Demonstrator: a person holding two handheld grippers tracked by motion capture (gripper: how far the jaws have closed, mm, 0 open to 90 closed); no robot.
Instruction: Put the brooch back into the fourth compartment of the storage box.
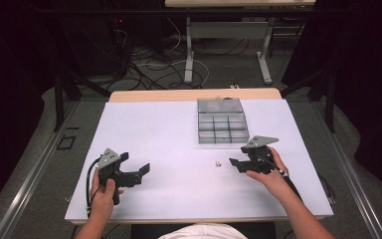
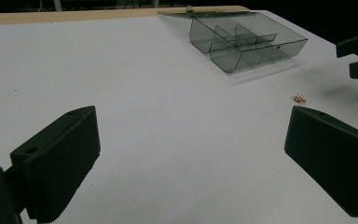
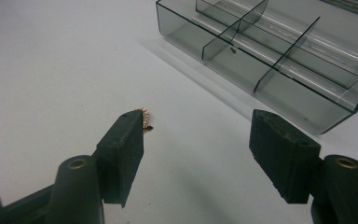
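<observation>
So far nothing has gone into the compartment box [image 1: 221,122]: every cell that shows through its smoky clear walls [image 3: 279,60] looks empty, and its lid lies open on the far side. The one small thing in play is a tiny gold-coloured piece [image 1: 218,163], perhaps a short bit of chain or a little screw; it is too small to tell. It lies on the white table cover [image 1: 169,144], on the person's side of the box and near it, with bare cover between the two.

The right gripper [image 1: 235,163] hovers just beside that piece, also on the near side of the box. Its jaws are spread wide and grip nothing. In the right gripper view the gold piece [image 3: 145,117] peeks out at the tip of the left-hand jaw, touching it or just behind it; I cannot tell which. It isn't yet between the jaws.

The left gripper [image 1: 144,169] is held well apart from the box, off to its near left, with its jaws spread wide and empty too. From the left gripper view the gold piece [image 2: 300,98] sits near the box [image 2: 242,44].

Judging by this, the work is at its very start: the pick-up of the piece is being lined up, and the grasp, the carry and the drop into a cell all remain.
</observation>
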